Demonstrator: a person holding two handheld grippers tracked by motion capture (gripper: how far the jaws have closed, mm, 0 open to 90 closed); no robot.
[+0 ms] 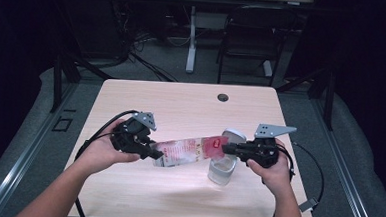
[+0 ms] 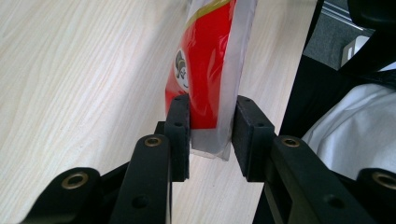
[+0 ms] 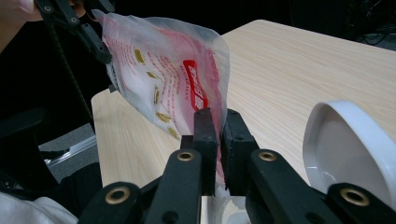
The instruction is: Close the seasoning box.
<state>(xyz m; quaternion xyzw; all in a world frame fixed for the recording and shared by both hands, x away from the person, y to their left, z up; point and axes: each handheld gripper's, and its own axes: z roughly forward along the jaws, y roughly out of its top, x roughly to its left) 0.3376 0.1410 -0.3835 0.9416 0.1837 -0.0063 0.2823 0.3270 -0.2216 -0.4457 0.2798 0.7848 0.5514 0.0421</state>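
Above the bench (image 1: 127,185), one red-and-clear pouch (image 1: 186,152) hangs stretched between two tools. At its lower end the left tool (image 1: 153,154) is part-open with its pads clamped on the sealed edge, and the right tool (image 1: 225,149) is nearly closed, pinching the other end. Below the right tool stands one clear jar (image 1: 222,171), its white lid (image 1: 233,136) flipped open.

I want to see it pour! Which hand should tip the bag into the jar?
Probably the right: its tool pinches the red-and-clear plastic bag directly above the clear jar. The left tool holds the far end.
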